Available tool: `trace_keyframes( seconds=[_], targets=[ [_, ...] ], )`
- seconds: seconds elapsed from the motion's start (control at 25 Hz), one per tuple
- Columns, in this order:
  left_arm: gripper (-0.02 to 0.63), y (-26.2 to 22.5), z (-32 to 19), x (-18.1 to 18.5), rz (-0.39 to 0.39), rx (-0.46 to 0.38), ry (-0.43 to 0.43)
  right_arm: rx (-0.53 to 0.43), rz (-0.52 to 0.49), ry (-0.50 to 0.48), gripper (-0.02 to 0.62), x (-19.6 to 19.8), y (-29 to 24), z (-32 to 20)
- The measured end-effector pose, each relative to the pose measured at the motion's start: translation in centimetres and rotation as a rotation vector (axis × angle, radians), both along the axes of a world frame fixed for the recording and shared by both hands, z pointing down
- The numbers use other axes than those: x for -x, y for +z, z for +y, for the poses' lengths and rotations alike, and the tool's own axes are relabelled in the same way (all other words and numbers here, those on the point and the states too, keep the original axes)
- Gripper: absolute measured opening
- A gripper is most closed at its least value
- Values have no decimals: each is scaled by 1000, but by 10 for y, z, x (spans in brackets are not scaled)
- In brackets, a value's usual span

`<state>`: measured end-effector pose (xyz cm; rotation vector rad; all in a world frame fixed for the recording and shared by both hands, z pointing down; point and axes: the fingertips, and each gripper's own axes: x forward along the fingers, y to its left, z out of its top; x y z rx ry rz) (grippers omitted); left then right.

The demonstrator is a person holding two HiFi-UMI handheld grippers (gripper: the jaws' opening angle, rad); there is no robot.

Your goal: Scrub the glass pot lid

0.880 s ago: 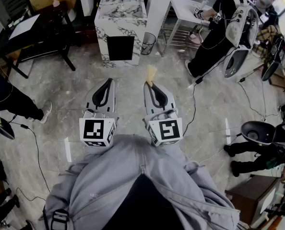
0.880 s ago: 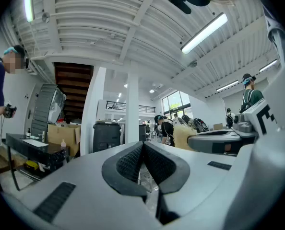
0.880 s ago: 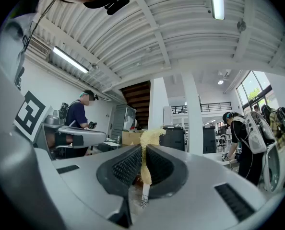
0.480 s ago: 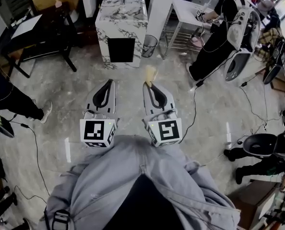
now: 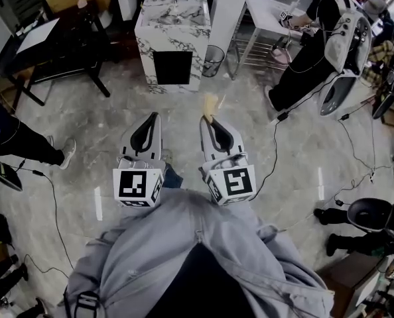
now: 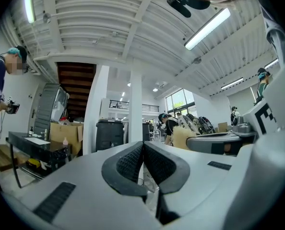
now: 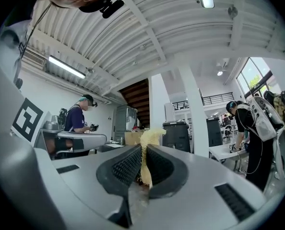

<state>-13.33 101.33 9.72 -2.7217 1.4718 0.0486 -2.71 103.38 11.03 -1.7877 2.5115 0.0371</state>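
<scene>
The left gripper (image 5: 153, 116) and right gripper (image 5: 204, 119) have smooth, matt grey plastic shells. Their black pads (image 6: 129, 163) look rubbery and finely knobbed. The right one pinches a rough, fibrous yellow sponge (image 5: 209, 103). The floor (image 5: 84, 124) is glossy veined stone. At twelve o'clock, the sink cabinet (image 5: 144, 52) looks marbled. The hoodie (image 5: 184, 244) is soft grey cloth.

The floor (image 5: 104, 124) is grey, shiny stone with pale swirls. A white and black stone sink stand (image 5: 172, 42) sits on it at the far side. A wire bin (image 5: 213, 60) stands just beside the stand, on its right. A black table (image 5: 64, 42) stands to the left of the stand, and a white table (image 5: 266, 15) to the right. Thin black cables (image 5: 53, 207) snake over the floor on both sides. Two short white strips (image 5: 98, 203) lie flat on it.
</scene>
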Motion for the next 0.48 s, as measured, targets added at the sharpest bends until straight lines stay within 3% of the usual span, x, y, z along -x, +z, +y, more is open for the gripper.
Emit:
trace_keyframes(
  seconds=[0.2,0.48],
  targets=[
    [15,11,-68,-4,-3,3,0,-1,4,4,44,-5,9,-68],
    [15,14,-200,10,-7,15,10,21,-3,8,44,11,10,-200]
  ],
)
